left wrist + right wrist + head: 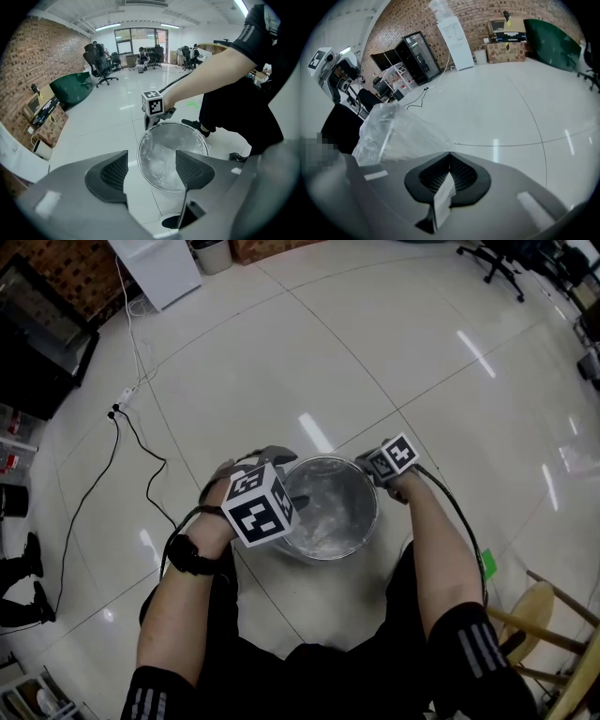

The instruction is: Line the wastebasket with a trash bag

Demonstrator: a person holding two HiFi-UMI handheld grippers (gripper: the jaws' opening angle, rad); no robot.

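The glossy white tiled floor (394, 352) carries a round metal wastebasket (323, 555) near the middle. On the left, a black cable (141, 451) snakes across it from a white power strip (125, 397). A wooden stool (534, 615) stands near right.

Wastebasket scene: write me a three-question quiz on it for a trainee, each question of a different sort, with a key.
1. True or false: the left gripper has its fingers standing apart, with nothing gripped between them.
2. Pick one. What is inside the wastebasket? A: a clear trash bag. B: a black bag. C: nothing at all.
3. In a few words: which gripper has its fingers shut, and where is it relative to the wastebasket?

Key
1. True.
2. A.
3. The right gripper. It is at the far rim, and a thin strip of what looks like bag film is pinched between its fingers.
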